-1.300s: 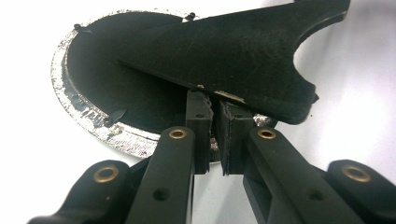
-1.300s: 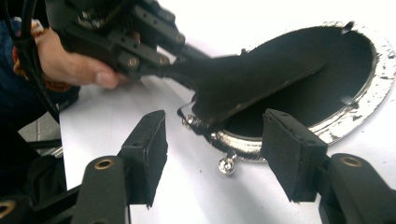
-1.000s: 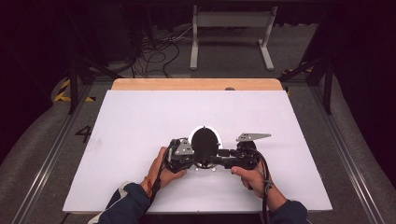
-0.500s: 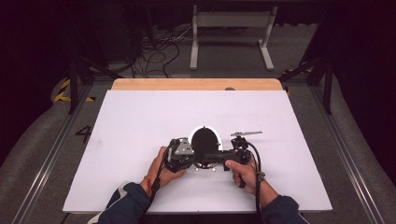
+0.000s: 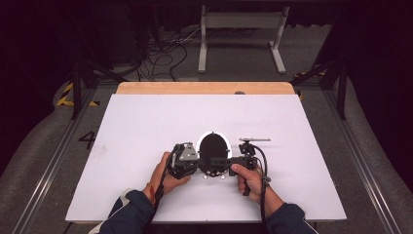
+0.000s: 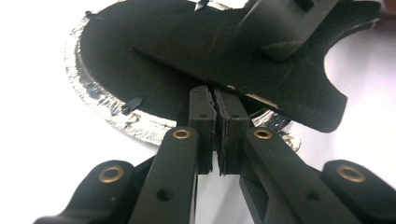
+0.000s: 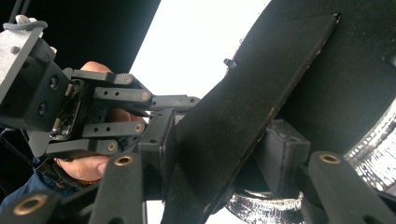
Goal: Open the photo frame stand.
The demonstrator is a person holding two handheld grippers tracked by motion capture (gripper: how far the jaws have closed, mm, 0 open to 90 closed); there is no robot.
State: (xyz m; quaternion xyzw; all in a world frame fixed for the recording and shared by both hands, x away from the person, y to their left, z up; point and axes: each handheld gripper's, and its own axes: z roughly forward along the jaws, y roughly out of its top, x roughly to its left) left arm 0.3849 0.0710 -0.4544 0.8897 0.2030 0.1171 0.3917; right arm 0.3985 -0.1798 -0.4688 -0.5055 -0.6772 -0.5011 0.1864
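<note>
2 hands come in from the near edge of the white table (image 5: 146, 126), each with a tool, and they meet just in front of the person, near the middle of the table's width. The left hand (image 5: 163, 178) holds the left tool (image 5: 197, 160), whose pads are pressed together; in the left gripper view their tips sit right at the lower edge of a flat black board (image 6: 261, 60), and I cannot tell whether anything thin is caught between them. The right hand (image 5: 248, 178) holds the right tool (image 5: 229, 161), with its cable trailing back along the sleeve. Its jaws have just been closing, and in the right gripper view the board runs slantwise between them, with 1 pad against each side of it, so the board is pinched. The board hangs tilted just over a round black dish (image 5: 214, 146) with a crinkled silver foil rim, which lies on the table between the 2 tools. Farther off, the table ends in 1 wooden strip (image 5: 204, 87). Beyond it, on the dark floor, lie loose cables (image 5: 165, 48) and a grey metal frame (image 5: 241, 19).
</note>
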